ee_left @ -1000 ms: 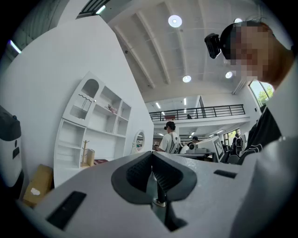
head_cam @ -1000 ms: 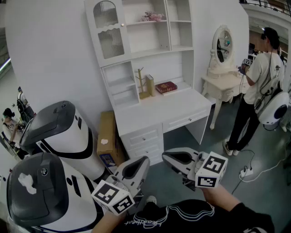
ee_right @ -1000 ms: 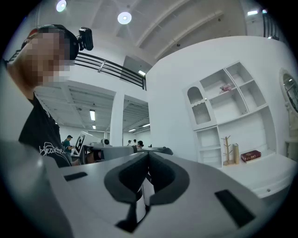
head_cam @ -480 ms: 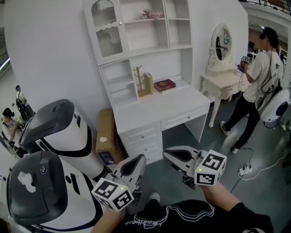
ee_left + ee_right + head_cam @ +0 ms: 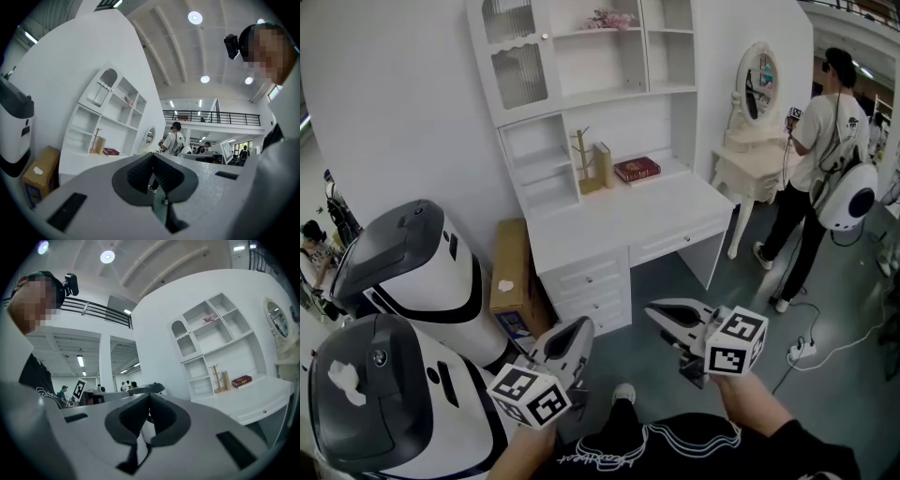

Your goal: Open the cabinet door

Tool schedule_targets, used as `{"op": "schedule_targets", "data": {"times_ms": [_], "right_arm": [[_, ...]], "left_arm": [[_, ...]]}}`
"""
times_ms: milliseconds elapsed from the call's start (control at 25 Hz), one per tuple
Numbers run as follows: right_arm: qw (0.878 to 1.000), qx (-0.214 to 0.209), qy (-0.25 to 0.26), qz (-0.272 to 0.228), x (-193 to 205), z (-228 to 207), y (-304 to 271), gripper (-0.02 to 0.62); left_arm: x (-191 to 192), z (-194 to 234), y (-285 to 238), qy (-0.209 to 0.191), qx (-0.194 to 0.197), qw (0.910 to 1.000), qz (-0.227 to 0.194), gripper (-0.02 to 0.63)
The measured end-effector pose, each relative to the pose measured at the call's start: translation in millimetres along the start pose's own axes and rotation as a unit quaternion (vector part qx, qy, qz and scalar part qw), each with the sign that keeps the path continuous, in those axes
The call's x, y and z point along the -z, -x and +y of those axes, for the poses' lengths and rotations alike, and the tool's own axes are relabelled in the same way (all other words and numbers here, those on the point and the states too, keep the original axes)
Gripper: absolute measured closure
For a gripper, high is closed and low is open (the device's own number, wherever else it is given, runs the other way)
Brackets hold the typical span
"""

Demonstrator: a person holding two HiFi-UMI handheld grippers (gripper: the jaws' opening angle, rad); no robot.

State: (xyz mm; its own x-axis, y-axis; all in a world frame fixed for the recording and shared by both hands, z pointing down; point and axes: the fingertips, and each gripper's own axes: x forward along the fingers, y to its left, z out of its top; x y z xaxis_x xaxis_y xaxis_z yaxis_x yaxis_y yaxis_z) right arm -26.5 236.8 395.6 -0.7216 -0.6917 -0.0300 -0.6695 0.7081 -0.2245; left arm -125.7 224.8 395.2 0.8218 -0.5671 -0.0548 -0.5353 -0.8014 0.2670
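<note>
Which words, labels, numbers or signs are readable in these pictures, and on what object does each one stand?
Nothing is readable.
Red book: cover print too small.
Cardboard box: blue label blurred.
Black shirt: white script illegible.
Left marker cube, right marker cube: patterns only, no letters.

The hall is shown brightly and evenly lit from round ceiling lamps (image 5: 195, 18), which are blown out to white glare in both gripper views. A soft shadow is cast under the white desk (image 5: 619, 225) onto the grey floor (image 5: 741, 309). In the head view, detail is rendered sharply, though straight lines are bowed towards the edges. The gripper views are heavily curved and ringed in black, and the left gripper (image 5: 152, 154) and right gripper (image 5: 149, 395), close to their lenses, are rendered slightly soft.
</note>
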Motion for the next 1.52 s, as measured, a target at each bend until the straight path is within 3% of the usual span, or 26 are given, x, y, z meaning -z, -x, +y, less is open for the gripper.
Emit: {"op": "schedule_targets", "data": {"times_ms": [120, 280, 560, 1200, 1520], "right_arm": [[1.000, 0.000, -0.016, -0.003, 1, -16, -7, 0.589], [1.000, -0.010, -0.020, 0.001, 1, -36, -29, 0.589], [0.999, -0.026, 0.028, 0.024, -14, -82, -85, 0.589], [0.999, -0.021, 0.038, 0.032, -71, -254, -244, 0.589], [0.999, -0.006, 0.041, 0.027, -92, -299, -278, 0.589]], "left_arm": [[1, 10, -9, 0.018, 0.010, 0.9998, -0.006, 0.601], [-1, 34, -26, 0.013, 0.011, 0.9998, -0.008, 0.601], [-5, 100, -78, 0.004, 0.014, 0.9996, 0.022, 0.601], [-93, 261, -226, -0.036, 0.044, 0.9982, 0.018, 0.601], [-124, 299, -267, -0.062, 0.057, 0.9965, -0.001, 0.601]]}}
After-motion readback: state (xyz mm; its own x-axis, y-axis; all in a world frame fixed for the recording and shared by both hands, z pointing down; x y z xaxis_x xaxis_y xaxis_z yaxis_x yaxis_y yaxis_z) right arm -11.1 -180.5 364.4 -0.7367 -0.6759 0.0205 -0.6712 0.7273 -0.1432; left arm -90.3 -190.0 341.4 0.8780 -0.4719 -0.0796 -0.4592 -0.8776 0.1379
